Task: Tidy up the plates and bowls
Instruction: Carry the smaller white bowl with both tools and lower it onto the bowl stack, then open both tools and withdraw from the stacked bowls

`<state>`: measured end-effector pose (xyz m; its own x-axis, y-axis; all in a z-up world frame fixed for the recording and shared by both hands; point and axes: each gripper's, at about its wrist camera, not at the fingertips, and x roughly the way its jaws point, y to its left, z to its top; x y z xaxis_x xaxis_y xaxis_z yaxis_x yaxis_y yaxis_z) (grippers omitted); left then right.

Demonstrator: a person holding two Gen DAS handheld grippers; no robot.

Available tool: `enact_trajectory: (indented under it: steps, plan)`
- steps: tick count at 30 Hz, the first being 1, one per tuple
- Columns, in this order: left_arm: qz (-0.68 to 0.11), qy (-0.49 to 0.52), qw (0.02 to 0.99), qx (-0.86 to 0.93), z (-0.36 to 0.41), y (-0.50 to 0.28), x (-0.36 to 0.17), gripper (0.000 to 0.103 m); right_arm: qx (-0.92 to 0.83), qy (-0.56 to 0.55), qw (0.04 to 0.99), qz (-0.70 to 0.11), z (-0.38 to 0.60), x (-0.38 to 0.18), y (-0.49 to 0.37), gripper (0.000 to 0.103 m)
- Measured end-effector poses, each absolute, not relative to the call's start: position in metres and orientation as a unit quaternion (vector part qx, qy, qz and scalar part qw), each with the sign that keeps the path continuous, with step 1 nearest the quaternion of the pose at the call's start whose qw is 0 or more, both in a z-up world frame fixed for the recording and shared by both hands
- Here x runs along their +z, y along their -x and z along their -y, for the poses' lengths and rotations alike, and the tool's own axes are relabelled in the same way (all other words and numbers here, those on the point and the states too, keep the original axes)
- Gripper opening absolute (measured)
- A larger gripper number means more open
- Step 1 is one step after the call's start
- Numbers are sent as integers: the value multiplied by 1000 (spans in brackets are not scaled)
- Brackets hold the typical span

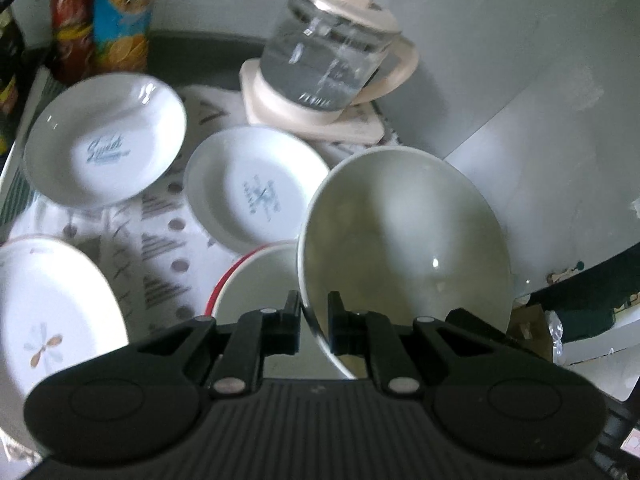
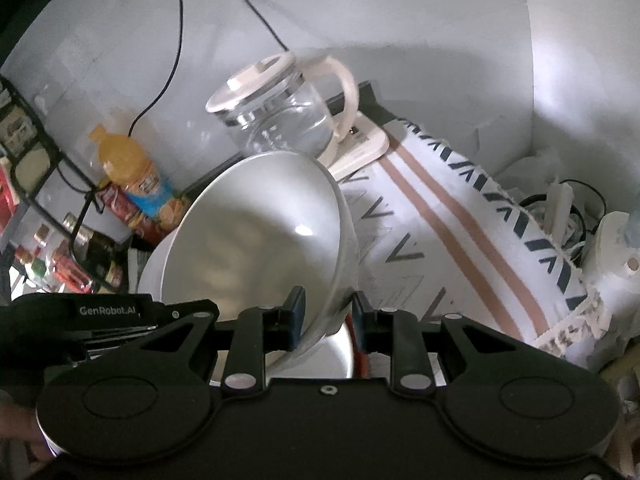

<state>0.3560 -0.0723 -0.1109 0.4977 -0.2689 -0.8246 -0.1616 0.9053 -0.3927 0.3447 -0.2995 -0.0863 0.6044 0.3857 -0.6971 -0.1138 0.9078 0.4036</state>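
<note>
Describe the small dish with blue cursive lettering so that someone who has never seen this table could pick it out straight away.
Start at the glass kettle at the back of the patterned cloth, then look left towards the orange drink bottle. Just in front of that bottle lies the small white dish. Unlike the neighbouring dish, whose blue print is a crossed motif, this one carries slanted cursive writing.

Dim, soft-blurred fisheye views; glare spots, dark bowed corners
</note>
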Motion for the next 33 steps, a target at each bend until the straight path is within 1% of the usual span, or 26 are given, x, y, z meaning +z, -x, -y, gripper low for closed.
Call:
enact_trajectory:
  steps: [23,33]
  plan:
    - [-538,220,814,-16,62,-326,-141,11,146,-128,858,-476,275,-115,-318,25]
    - [-536,214,816,3,63,-328,-146,14,163,-116,845,-496,269,-125,-322,33]
